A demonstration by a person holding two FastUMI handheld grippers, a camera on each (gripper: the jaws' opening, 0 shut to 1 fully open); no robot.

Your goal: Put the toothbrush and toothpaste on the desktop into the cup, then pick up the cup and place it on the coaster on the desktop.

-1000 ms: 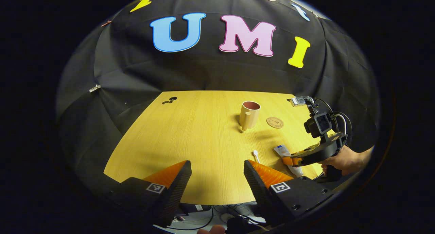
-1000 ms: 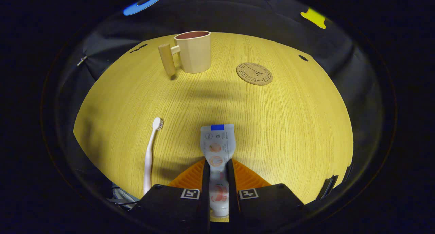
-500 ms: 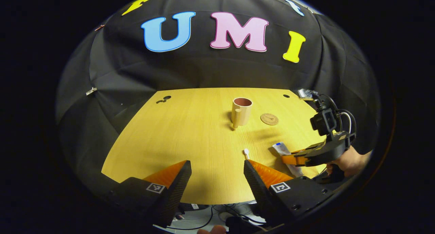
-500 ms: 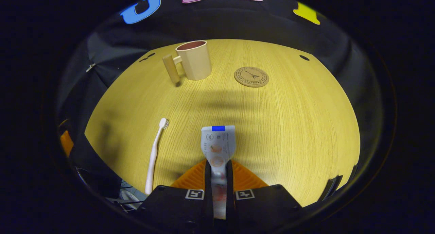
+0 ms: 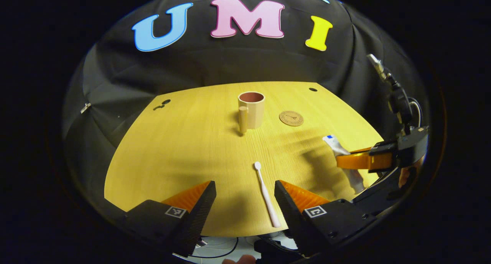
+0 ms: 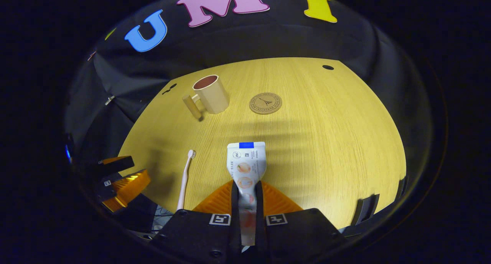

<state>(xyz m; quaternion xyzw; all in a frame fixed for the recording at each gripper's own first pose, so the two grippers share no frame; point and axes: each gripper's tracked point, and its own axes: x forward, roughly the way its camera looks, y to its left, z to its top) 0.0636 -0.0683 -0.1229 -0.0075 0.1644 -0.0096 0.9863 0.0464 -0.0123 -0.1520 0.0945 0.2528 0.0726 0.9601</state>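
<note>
My right gripper [image 6: 245,195] is shut on a white toothpaste tube [image 6: 245,162] and holds it above the yellow wooden desktop [image 6: 326,141]; from the left gripper view the same gripper [image 5: 356,161] and tube [image 5: 337,147] hang at the right. A pale toothbrush [image 5: 264,193] lies on the desk near the front edge, its head pointing away, between the fingers of my open left gripper [image 5: 245,195]; it also lies left of the tube [image 6: 185,177]. A beige cup [image 5: 251,109] with a peg handle stands farther back [image 6: 210,94]. The round cork coaster [image 5: 291,118] lies right of it [image 6: 265,103].
The desk's front edge [image 5: 230,231] is close under my left gripper, with cables on the floor below. Small dark holes [image 5: 313,89] mark the far corners of the desktop. A hand [image 5: 404,175] holds the right gripper at the far right.
The right gripper has lifted the toothpaste tube off the desk and risen. The left gripper has shifted right, so the toothbrush now lies between its fingers.
</note>
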